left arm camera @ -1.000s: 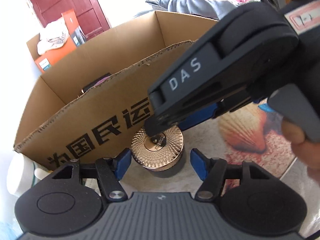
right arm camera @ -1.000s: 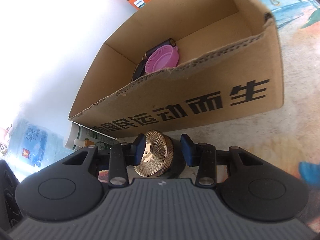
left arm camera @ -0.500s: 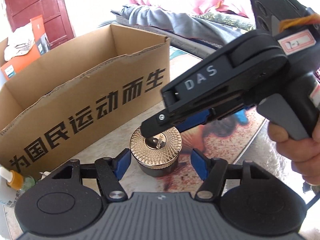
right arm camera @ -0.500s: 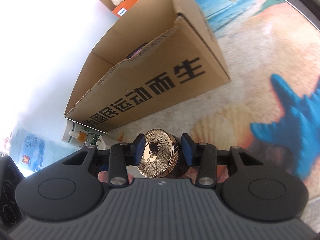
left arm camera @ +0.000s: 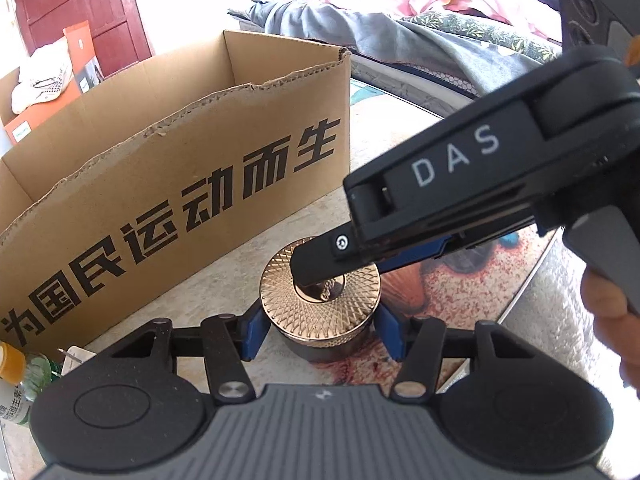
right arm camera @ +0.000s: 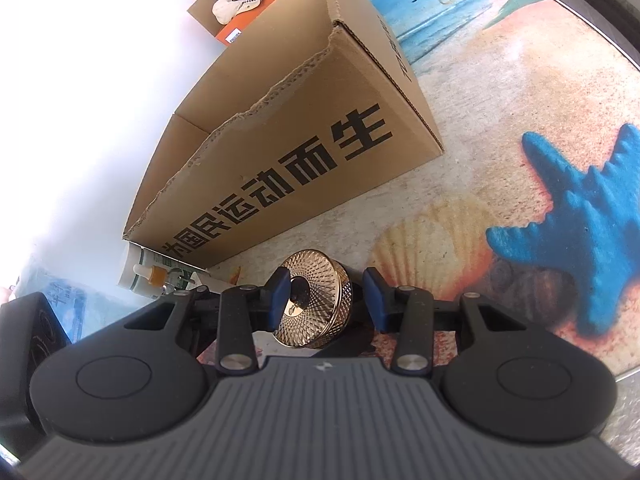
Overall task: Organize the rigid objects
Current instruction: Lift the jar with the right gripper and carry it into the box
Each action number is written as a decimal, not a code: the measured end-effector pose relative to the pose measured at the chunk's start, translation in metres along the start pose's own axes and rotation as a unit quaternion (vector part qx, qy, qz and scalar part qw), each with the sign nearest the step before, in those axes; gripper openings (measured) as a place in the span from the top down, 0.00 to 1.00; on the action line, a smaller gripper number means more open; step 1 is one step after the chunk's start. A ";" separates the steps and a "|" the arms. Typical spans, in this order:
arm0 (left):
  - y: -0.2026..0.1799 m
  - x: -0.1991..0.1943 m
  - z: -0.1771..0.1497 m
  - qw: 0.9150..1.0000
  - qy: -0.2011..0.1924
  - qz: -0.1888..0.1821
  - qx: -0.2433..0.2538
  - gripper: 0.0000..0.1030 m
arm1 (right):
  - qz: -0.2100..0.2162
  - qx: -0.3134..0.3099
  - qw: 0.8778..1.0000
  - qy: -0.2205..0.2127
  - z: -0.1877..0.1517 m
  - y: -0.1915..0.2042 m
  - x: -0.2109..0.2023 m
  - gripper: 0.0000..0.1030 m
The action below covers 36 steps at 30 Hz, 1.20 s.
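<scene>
resting on a beach-print mat beside a cardboard box, the jar is clamped by the left gripper; right gripper spread.

Cardboard box wall blocks far side of gold-lidded jar; bare mat open on right.

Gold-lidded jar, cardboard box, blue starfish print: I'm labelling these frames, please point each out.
gold-lidded jar (left arm camera: 320,300): left wrist view, patterned lid top.
cardboard box (left arm camera: 192,184): left wrist view, printed front wall.
blue starfish print (right arm camera: 576,236): right wrist view, starfish centre.

Left claw around gold-lidded jar
</scene>
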<state>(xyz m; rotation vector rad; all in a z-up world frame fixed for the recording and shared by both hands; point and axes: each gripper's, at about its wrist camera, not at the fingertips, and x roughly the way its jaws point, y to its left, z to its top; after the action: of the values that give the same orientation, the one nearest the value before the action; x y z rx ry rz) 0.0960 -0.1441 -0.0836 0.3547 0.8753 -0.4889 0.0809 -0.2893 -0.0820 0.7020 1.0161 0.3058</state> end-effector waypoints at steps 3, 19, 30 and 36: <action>0.001 0.001 0.004 1.000 0.004 -0.002 -0.011 0.44 | 0.001 0.002 1.000 -0.001 -0.001 -0.001 0.001 0.59; 0.008 -0.005 0.016 0.999 0.012 0.005 -0.036 0.45 | -0.004 -0.002 1.000 -0.002 -0.003 0.007 -0.001 0.62; 0.006 -0.023 0.013 0.999 -0.004 0.013 -0.040 0.45 | -0.002 -0.015 1.000 -0.012 -0.007 0.021 -0.012 0.63; 0.005 -0.043 0.013 0.999 -0.023 0.022 -0.044 0.45 | 0.002 -0.034 0.999 -0.025 -0.007 0.038 -0.024 0.62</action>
<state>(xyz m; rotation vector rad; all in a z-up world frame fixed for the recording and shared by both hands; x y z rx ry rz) 0.0836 -0.1352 -0.0405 0.2810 0.8406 -0.4140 0.0656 -0.2713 -0.0433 0.6480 0.9514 0.3237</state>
